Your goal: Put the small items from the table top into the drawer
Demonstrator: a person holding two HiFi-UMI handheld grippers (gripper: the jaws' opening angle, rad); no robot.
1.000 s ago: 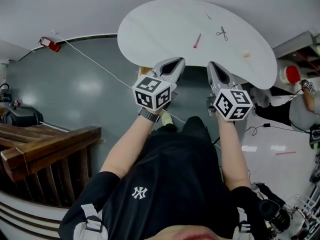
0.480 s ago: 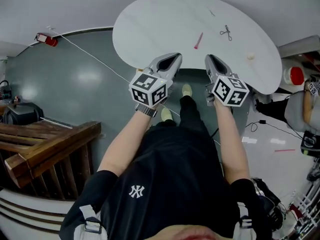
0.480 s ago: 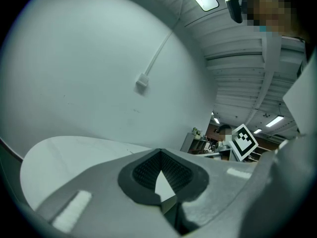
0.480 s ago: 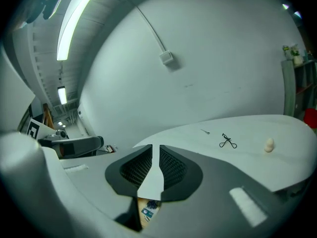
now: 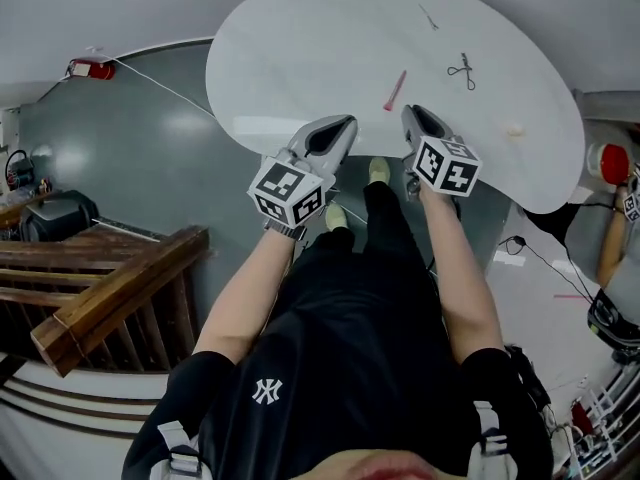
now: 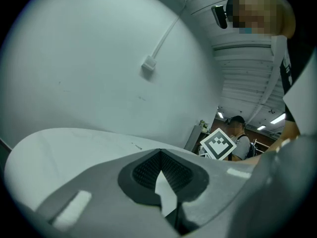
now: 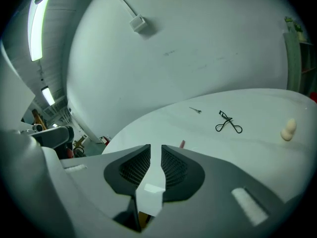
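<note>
A white rounded table (image 5: pixel 300 48) carries a pink stick (image 5: pixel 396 89), a black eyelash curler (image 5: pixel 462 70), a thin pin (image 5: pixel 428 16) and a small cream lump (image 5: pixel 515 128). Both grippers hover at the table's near edge. My left gripper (image 5: pixel 338 126) is shut, its tips meeting with nothing between them (image 6: pixel 159 150). My right gripper (image 5: pixel 415 116) sits just short of the pink stick; its jaws have just been opening and a narrow empty slot shows between them (image 7: pixel 156 147). Beyond it lie the curler (image 7: pixel 229 123), the pin (image 7: pixel 195 110), the lump (image 7: pixel 288 129) and the stick's tip (image 7: pixel 182 144). No drawer shows clearly.
A wooden railing (image 5: pixel 110 288) stands at the left. A white cable (image 5: pixel 170 88) crosses the grey floor to a red object (image 5: pixel 90 68). Another person (image 5: pixel 620 228) and a red-and-white tub (image 5: pixel 605 163) are at the right. My feet (image 5: pixel 377 171) are by the table edge.
Both grippers have moved forward and down to the table's near edge, and the table now sits closer and larger in the head view.
</note>
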